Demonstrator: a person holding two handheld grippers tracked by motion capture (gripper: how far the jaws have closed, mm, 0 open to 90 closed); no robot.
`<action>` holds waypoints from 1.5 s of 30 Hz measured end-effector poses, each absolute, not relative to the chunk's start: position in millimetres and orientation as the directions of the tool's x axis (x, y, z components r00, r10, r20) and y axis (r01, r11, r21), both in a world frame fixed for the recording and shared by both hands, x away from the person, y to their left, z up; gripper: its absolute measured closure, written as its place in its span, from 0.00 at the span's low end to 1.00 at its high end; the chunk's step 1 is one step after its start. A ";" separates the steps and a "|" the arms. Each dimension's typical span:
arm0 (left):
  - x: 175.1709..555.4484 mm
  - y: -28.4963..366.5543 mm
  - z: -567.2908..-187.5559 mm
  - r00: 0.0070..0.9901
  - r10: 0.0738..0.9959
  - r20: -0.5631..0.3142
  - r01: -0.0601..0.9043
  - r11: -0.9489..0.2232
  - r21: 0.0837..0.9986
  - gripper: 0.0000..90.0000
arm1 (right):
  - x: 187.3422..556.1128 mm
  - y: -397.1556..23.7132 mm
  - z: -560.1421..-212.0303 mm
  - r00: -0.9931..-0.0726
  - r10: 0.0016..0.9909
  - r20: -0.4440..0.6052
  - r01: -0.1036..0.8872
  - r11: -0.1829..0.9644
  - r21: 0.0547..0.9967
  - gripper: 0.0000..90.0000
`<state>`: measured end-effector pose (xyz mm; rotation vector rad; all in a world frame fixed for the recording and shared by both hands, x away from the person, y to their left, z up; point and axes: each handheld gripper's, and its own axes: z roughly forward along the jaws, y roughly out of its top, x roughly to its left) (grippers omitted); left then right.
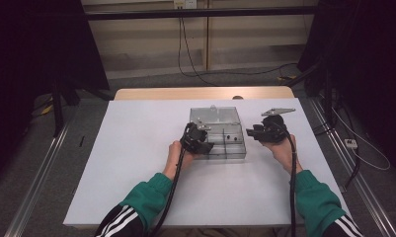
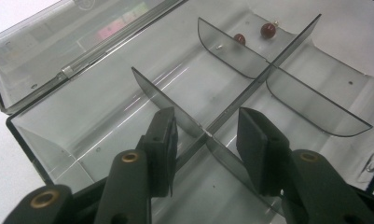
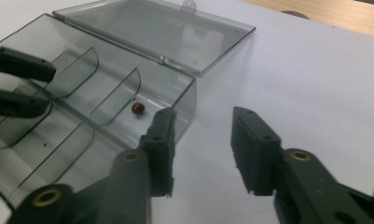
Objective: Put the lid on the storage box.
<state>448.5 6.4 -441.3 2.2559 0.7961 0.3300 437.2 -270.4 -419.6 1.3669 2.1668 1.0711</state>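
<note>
1. The clear plastic box (image 1: 218,136) sits mid-counter (image 1: 136,163), lid hinged back flat, thin dividers (image 2: 250,74) inside. I judge it light, stiff, slick and prone to skid.
2. Small red beads (image 2: 267,31) lie in one far compartment (tiny, likely to roll).
3. My left gripper (image 2: 207,140) straddles a divider, jaws partly open; I cannot tell if the pads touch it.
4. My right gripper (image 3: 201,147) hovers just beside the box's end wall, jaws narrowed, nothing between them.
5. Best hold, I think: the end wall, pinched across its thickness.

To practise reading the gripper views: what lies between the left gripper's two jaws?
In the left gripper view, the left gripper straddles a smoky divider wall of the open clear box; the pads do not visibly press it.
</note>
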 end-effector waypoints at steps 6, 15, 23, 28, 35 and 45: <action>448.6 6.3 -441.2 0.776 0.630 0.003 0.449 -0.558 0.698 0.64 | 456.4 -264.3 -424.3 -0.456 0.885 0.093 0.635 0.251 0.730 0.97; 449.5 6.1 -440.8 0.783 0.623 0.000 0.448 -0.563 0.694 0.65 | 483.8 -254.7 -439.5 -0.432 0.899 0.073 0.662 0.261 0.702 1.00; 449.6 5.7 -440.7 0.783 0.623 -0.002 0.449 -0.562 0.695 0.65 | 504.8 -246.8 -450.7 -0.406 0.909 0.099 0.698 0.238 0.676 1.00; 449.7 5.9 -440.7 0.784 0.621 0.001 0.446 -0.564 0.695 0.65 | 514.6 -242.3 -458.4 -0.399 0.910 0.113 0.699 0.222 0.680 1.00; 449.7 5.9 -440.7 0.785 0.620 0.002 0.445 -0.565 0.695 0.65 | 522.3 -244.5 -460.9 -0.368 0.920 0.136 0.701 0.178 0.691 1.00; 449.8 5.8 -440.7 0.787 0.618 0.003 0.442 -0.567 0.695 0.65 | 528.2 -244.8 -459.5 -0.373 0.918 0.134 0.677 0.171 0.716 1.00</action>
